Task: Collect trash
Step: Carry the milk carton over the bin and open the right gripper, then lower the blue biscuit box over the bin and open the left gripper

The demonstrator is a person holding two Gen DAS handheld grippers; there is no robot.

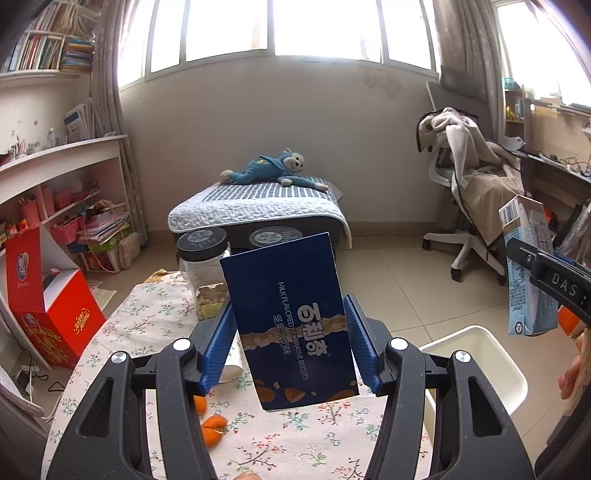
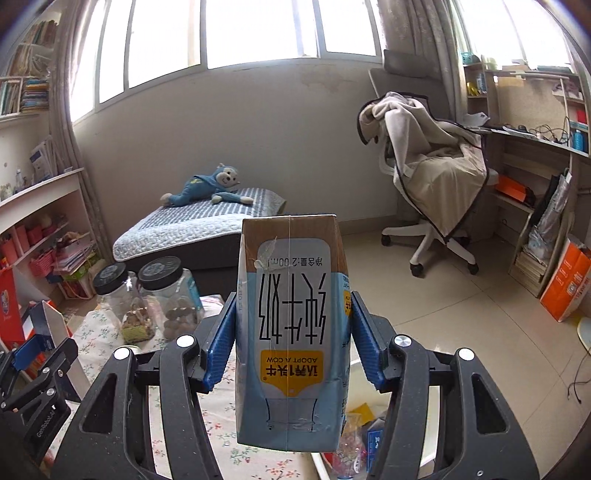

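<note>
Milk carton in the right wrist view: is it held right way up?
No. The milk carton sits between the right gripper's jaws with its printed text upside down.

bright daylight floods through overexposed windows (image 1: 273, 26) (blown white); sharp focus, fisheye-bent edges, dark corners.

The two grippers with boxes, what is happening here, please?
A person is clearing trash with two hand-held grippers. The left gripper is shut on a dark blue cardboard biscuit box. The right gripper is shut on a light blue milk carton, held upside down. Both are lifted above the floral tablecloth, beside the white plastic bin, which already holds wrappers.
</note>
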